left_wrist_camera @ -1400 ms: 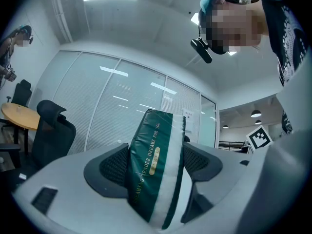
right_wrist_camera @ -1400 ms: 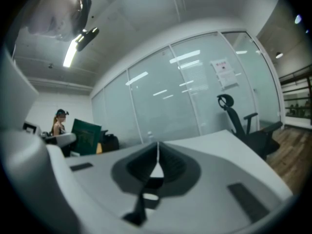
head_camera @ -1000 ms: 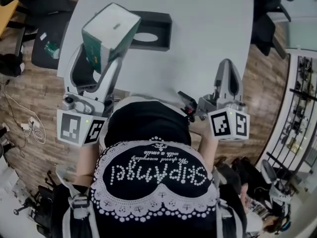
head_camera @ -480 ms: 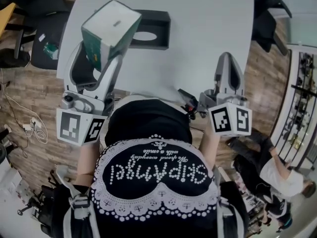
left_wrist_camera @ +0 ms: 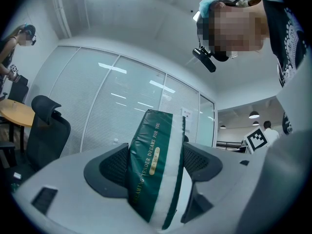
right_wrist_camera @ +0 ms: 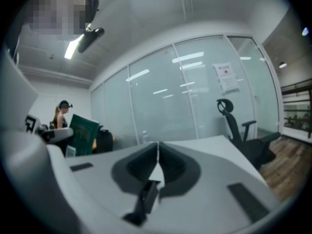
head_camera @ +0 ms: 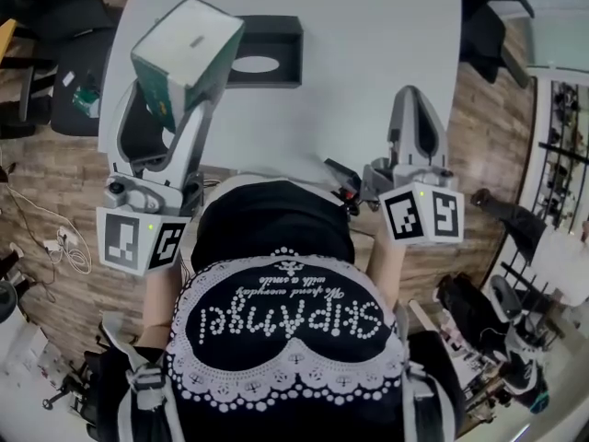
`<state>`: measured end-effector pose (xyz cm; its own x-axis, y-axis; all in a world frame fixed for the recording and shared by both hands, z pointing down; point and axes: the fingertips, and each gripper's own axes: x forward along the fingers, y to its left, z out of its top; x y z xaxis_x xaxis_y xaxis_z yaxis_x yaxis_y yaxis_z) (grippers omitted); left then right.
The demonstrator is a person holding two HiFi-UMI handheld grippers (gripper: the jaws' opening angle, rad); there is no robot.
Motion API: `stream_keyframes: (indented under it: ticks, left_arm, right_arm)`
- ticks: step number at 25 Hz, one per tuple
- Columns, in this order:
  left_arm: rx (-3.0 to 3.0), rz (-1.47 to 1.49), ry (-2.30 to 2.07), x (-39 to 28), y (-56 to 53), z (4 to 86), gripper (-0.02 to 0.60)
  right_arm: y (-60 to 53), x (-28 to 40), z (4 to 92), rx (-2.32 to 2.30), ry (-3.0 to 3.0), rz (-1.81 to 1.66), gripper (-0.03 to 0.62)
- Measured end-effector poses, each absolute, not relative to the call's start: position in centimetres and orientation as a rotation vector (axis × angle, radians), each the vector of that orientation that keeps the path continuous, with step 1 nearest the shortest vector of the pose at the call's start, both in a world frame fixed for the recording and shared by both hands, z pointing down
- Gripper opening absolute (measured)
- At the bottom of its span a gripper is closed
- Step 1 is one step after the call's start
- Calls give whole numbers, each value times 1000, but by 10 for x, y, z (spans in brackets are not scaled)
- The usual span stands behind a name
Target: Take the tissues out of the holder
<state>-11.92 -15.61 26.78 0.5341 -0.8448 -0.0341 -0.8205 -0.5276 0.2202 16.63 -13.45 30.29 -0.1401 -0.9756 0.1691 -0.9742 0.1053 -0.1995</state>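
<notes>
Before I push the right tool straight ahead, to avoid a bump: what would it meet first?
Nothing near, it seems: the shut right tool points out over the white table; beyond stands only a far glass wall. Depth is unclear.

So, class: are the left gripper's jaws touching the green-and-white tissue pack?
Touching. Left gripper view: the left gripper has both jaws pressed against the green-and-white tissue pack.

The pale grey desk (head_camera: 368, 72) carries one thing: a black holder (head_camera: 276, 37), lying flat towards its left side, its oval opening facing up.
</notes>
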Motion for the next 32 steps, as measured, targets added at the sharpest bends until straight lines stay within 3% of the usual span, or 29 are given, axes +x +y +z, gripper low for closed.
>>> stream_keyframes:
  ticks: [32]
  left_arm:
    - [2599, -220, -1431, -122, -155, 264, 362]
  right_arm:
    - [-133, 169, 303, -2079, 2311, -402, 32]
